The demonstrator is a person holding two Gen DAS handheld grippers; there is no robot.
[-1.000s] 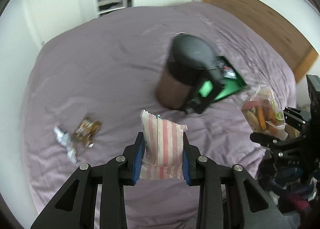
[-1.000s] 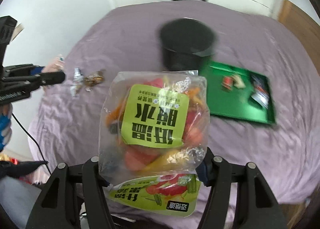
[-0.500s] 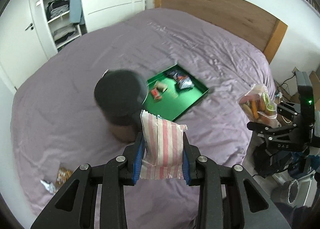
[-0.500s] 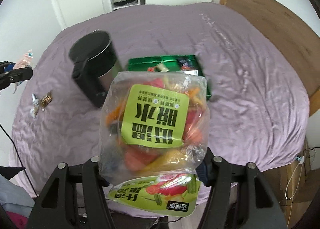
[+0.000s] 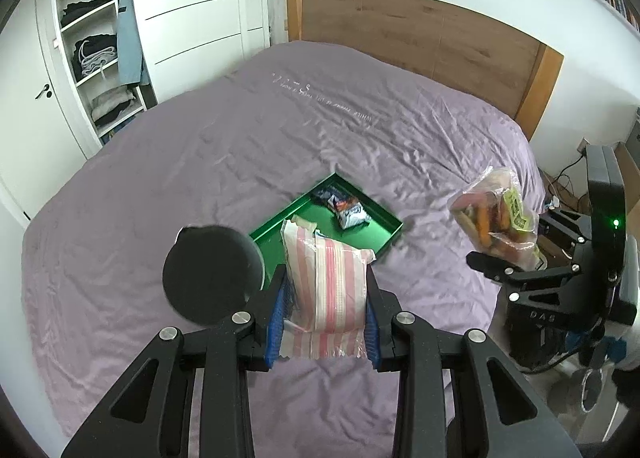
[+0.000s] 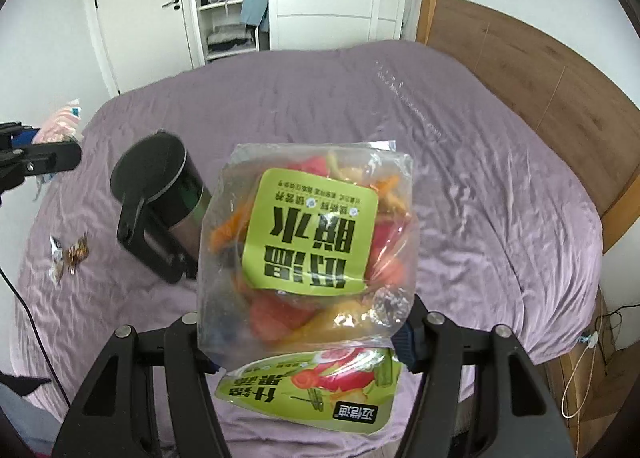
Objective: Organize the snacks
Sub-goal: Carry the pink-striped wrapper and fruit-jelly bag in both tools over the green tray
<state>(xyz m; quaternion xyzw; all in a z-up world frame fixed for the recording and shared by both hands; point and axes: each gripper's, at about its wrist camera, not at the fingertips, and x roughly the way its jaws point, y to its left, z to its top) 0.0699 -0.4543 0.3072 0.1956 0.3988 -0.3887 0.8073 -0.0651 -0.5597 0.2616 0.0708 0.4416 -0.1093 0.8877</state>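
Note:
My left gripper (image 5: pixel 326 290) is shut on a pink-and-white striped snack packet (image 5: pixel 328 282), held above the bed's near edge. Behind it a green tray (image 5: pixel 360 242) lies on the purple bed and holds a small blue-and-white snack bag (image 5: pixel 346 210). My right gripper (image 6: pixel 304 334) is shut on a clear bag of dried vegetable crisps with a green label (image 6: pixel 308 242); the bag hides the tray in the right wrist view. That bag (image 5: pixel 496 218) also shows in the left wrist view, at the right beyond the bed's edge.
A black-lidded pedal bin (image 5: pixel 212 270) stands on the bed left of the tray; it also shows in the right wrist view (image 6: pixel 160 190). Several small wrapped candies (image 6: pixel 68 254) lie at the bed's left. A wooden headboard (image 5: pixel 420 42) and wardrobe shelves (image 5: pixel 100 66) stand behind.
Both grippers have swung round with their packets held; the tray and bin have shifted left and nearer in the left view. The candies have left the left wrist view.

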